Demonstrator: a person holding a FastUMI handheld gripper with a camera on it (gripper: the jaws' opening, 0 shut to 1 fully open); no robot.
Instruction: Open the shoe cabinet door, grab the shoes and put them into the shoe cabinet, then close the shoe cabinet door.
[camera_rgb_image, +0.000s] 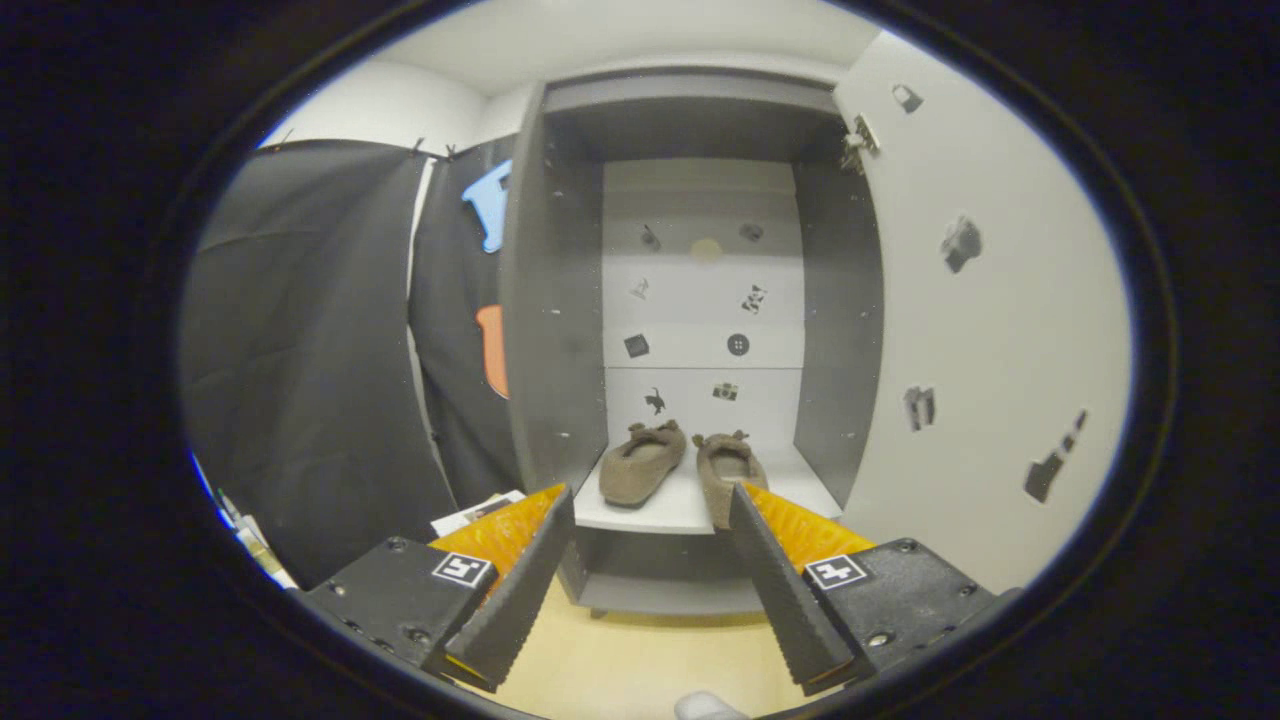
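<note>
The shoe cabinet stands open ahead of me, its white door swung out to the right. Two brown slippers rest side by side on its white shelf: the left slipper and the right slipper, toes toward the back. My gripper is open, held back from the shelf's front edge with nothing between its fingers. The right fingertip overlaps the heel of the right slipper in the view.
Black cloth hangs to the left of the cabinet. Some papers lie on the floor by the cabinet's left side. Light wooden floor lies below the fingers. The cabinet's back panel and the door carry small stickers.
</note>
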